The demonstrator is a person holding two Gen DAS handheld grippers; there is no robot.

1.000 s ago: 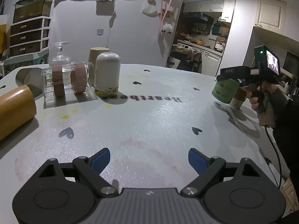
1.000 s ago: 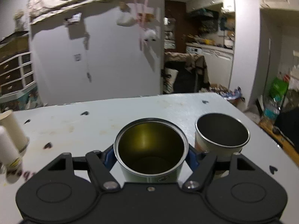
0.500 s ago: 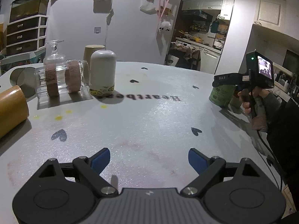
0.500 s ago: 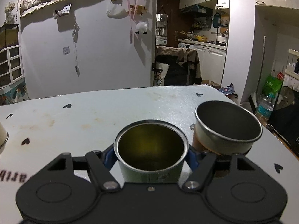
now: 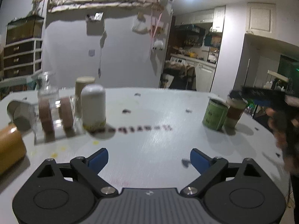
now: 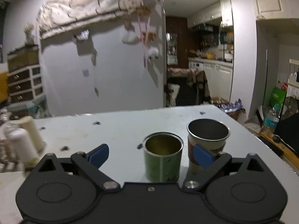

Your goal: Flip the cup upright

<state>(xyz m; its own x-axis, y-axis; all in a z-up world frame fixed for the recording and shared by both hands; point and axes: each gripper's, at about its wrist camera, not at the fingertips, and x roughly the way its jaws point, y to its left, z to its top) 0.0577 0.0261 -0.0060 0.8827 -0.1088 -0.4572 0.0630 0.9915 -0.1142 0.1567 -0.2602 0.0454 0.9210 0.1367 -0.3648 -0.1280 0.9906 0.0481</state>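
The green metal cup (image 6: 163, 160) stands upright on the white table (image 6: 119, 130), mouth up, next to an upright brown-banded metal cup (image 6: 207, 140). My right gripper (image 6: 151, 154) is open, its blue fingers wide apart, with the green cup standing free between them. In the left wrist view the green cup (image 5: 214, 114) and the brown-banded cup (image 5: 234, 113) stand at the far right, with the right gripper (image 5: 261, 95) above and behind them. My left gripper (image 5: 149, 157) is open and empty over the table's near side.
At the left stand an upside-down white cup (image 5: 94, 108), a tan cup (image 5: 84, 87) behind it, a clear glass mug (image 5: 54, 115) lying on its side, an upside-down stemmed glass (image 5: 47, 85), a steel cup (image 5: 19, 115) on its side and a wooden cylinder (image 5: 9, 149).
My right gripper has opened and let go of the green cup, which now stands on the table, and has pulled back. The left gripper's view has shifted slightly.
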